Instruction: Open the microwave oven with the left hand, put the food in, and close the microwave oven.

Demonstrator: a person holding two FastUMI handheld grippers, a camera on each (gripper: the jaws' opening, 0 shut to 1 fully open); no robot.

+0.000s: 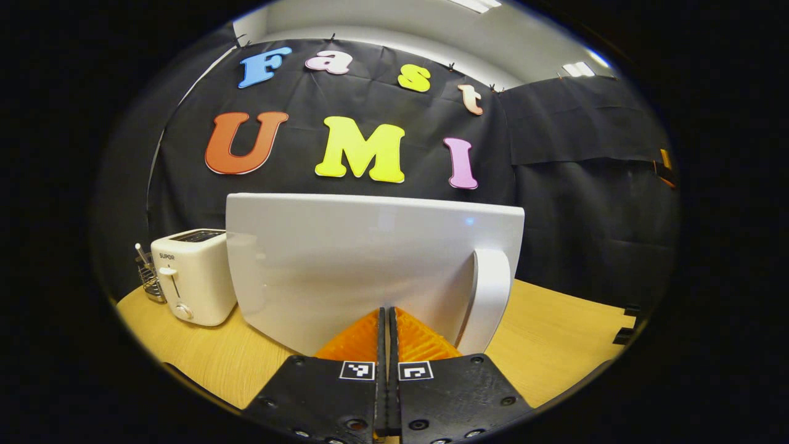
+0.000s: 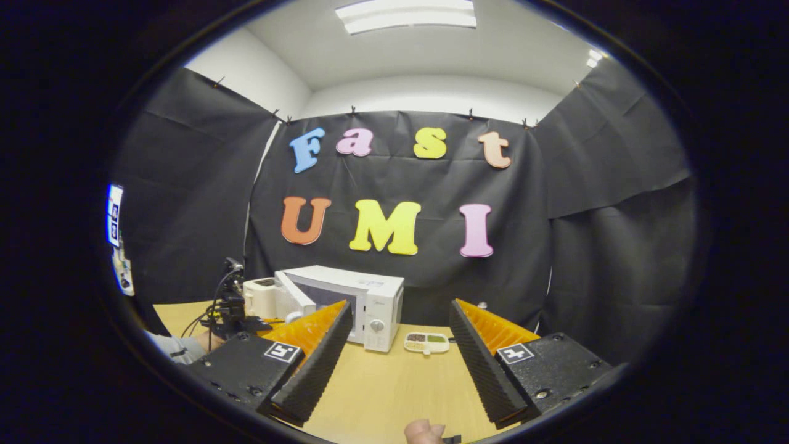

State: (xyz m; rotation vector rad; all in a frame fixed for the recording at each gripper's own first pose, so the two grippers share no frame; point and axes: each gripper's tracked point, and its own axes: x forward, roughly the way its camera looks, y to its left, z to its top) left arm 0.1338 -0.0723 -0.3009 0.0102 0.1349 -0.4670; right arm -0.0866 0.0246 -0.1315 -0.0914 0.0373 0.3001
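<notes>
Fingers of the left gripper (image 1: 387, 320) sit pressed together, gripping nothing, just before the swung-out microwave door (image 1: 363, 259) beside its handle (image 1: 490, 296), while in the right gripper view the right gripper (image 2: 399, 336) gapes wide and empty toward the microwave (image 2: 354, 302) and the food tray (image 2: 426, 343) on the table (image 2: 382, 388).

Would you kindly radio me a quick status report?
Left tool shut, at microwave door. Right tool open, empty. Door ajar; food tray waits on table.
</notes>
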